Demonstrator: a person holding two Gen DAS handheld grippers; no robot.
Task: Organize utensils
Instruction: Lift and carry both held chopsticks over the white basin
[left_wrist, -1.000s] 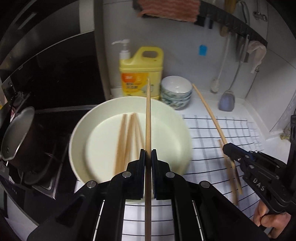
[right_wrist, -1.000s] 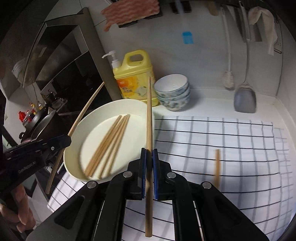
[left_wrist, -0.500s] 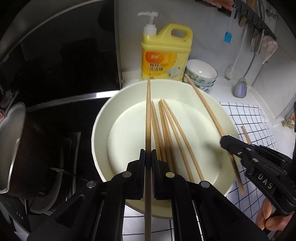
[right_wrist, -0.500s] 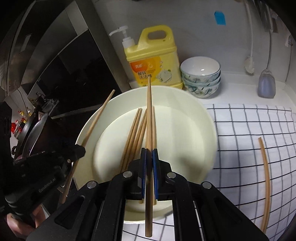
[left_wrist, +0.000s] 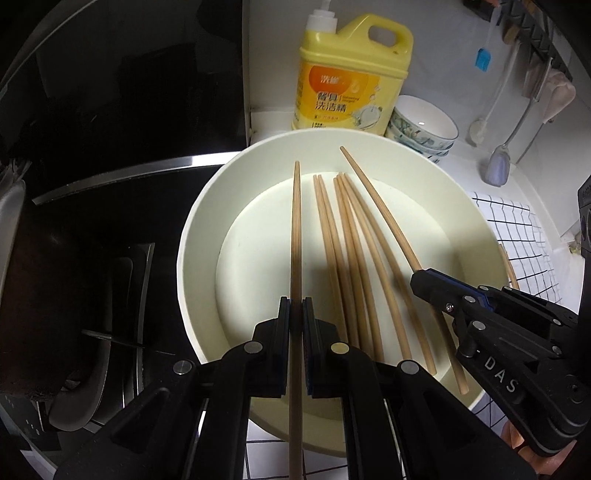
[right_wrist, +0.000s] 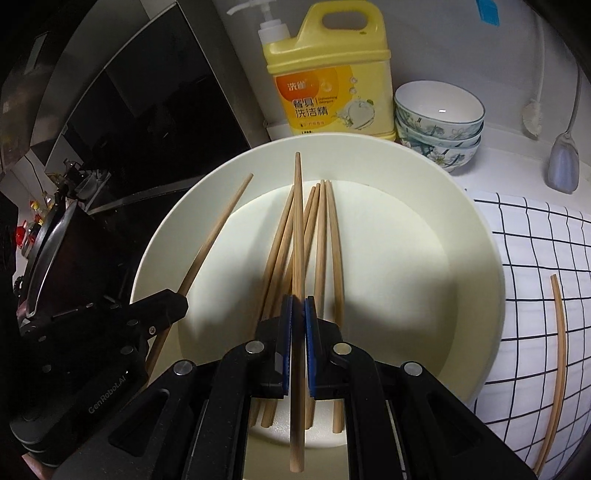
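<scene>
A cream plate (left_wrist: 199, 236) (right_wrist: 476, 266) holds several wooden chopsticks (left_wrist: 347, 258) (right_wrist: 325, 251) lying side by side. My left gripper (left_wrist: 296, 310) is shut on one chopstick (left_wrist: 295, 229) and holds it over the plate's left part. My right gripper (right_wrist: 298, 306) is shut on another chopstick (right_wrist: 297, 229), held over the plate's middle above the lying ones. The right gripper also shows in the left wrist view (left_wrist: 428, 282), and the left gripper in the right wrist view (right_wrist: 173, 306). One loose chopstick (right_wrist: 556, 369) lies on the checked cloth (right_wrist: 535, 240).
A yellow dish soap jug (left_wrist: 351, 74) (right_wrist: 328, 70) and stacked patterned bowls (left_wrist: 424, 125) (right_wrist: 439, 118) stand behind the plate. A dark stove with a pot (left_wrist: 22, 295) lies to the left. Utensils hang on the wall at right (left_wrist: 498, 170).
Both grippers have moved forward and lower over the plate with their chopsticks; the plate and the chopsticks in it now fill the views.
</scene>
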